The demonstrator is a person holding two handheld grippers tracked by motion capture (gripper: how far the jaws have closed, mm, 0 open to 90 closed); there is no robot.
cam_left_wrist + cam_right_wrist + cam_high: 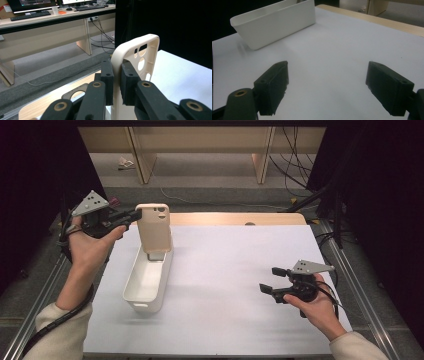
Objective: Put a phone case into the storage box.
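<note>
My left gripper (131, 215) is clamped on the edge of a beige phone case (154, 227), both black pads (128, 82) pinching its rim near the top corner, and I hold the case upright over the far end of the white bin (148, 280), its lower end dipping inside the bin's walls; I can't tell whether it touches the bottom. In the left gripper view the case's camera cut-outs face me, the rim curving up between the jaws. My right gripper (272, 280) hovers over the right part of the table, jaws wide apart with nothing between them, well away from the bin. The white sheet (235, 285) covering the table is smooth and bare around the bin, with a soft shadow beside it; a strip of light wooden tabletop (235, 218) shows along the far edge. Metal rails (350, 275) run down both sides of the table. Beyond it there's grey carpeted floor (210, 175), wooden desk legs (262, 162), and black cables (292, 165) trailing at the right. The left gripper view catches a desk (57, 18) with a keyboard and monitors on it, plus a dark curtain (162, 25) behind the case
</note>
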